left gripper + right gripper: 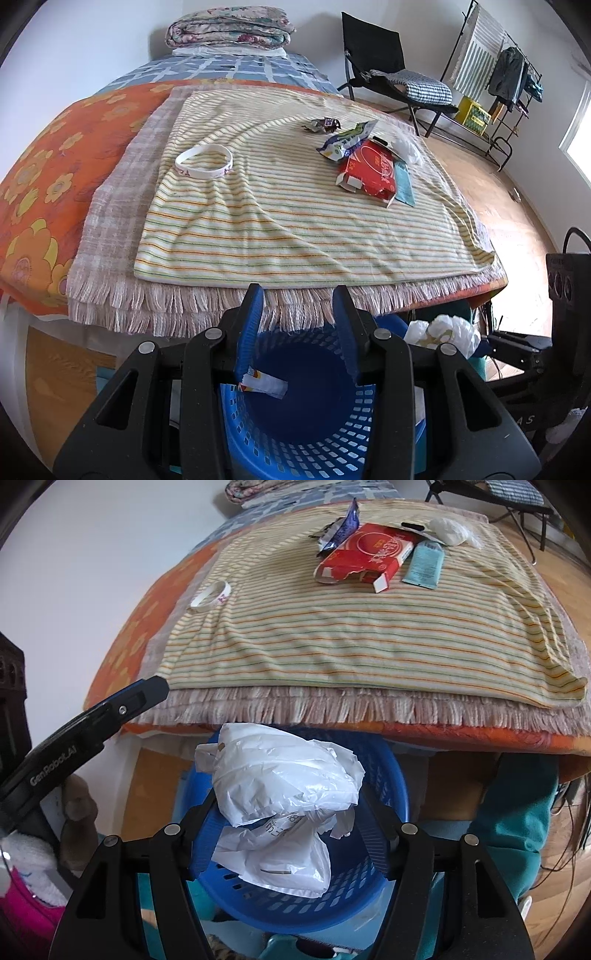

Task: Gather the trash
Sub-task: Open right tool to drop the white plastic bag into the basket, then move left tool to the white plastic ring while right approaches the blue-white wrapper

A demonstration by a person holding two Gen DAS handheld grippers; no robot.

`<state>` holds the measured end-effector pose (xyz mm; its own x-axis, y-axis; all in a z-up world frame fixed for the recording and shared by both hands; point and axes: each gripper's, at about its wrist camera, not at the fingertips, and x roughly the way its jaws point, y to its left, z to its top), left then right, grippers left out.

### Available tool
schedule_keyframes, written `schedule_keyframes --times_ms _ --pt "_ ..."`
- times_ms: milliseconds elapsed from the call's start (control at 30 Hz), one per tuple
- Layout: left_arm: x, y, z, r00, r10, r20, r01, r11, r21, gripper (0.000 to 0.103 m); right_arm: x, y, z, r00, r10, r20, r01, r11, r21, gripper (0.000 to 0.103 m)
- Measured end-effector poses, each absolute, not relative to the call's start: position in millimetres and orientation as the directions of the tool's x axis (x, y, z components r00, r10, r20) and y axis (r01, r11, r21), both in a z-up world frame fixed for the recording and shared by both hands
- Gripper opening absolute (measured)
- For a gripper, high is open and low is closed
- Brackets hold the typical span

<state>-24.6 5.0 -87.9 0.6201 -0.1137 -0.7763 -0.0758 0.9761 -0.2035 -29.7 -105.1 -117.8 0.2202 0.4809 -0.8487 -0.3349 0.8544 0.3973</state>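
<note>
Left gripper (299, 328) spread, small wrapper (264, 384) clinging to one pad over blue basket (295, 435); may stick. Right gripper (291, 812) pinching crumpled plastic bag (280, 782); could snag rim.

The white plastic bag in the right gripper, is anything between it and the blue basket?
Nothing visible: the white plastic bag hangs directly over the blue basket, whose open mouth lies right beneath it.
</note>
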Motion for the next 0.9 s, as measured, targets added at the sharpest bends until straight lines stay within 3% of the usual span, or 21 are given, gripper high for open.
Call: schedule_keyframes --times_ms 167,367,467,900 --pt "-23 7 -88 0.619 -0.117 -0.777 -0.08 0.974 -0.21 0.039 -31 -102 -117 0.191 0.516 -0.835 -0.352 0.83 0.432 0.067" --pt "-23 8 -87 0.62 -0.118 -0.776 -0.081 0.974 -0.213 0.039 -39 -96 -113 0.266 0.502 -0.823 -0.432 0.825 0.363 0.067" --pt "-23 8 -87 0.62 -0.119 -0.775 -0.079 0.974 -0.213 0.039 -41 -95 -113 0.269 0.509 -0.818 -0.455 0.816 0.358 0.082" --pt "-18 13 -83 0.613 -0.12 -0.781 -0.084 0.973 -0.216 0.039 -29 -105 -106 0.303 0.483 -0.821 -0.42 0.841 0.34 0.082"
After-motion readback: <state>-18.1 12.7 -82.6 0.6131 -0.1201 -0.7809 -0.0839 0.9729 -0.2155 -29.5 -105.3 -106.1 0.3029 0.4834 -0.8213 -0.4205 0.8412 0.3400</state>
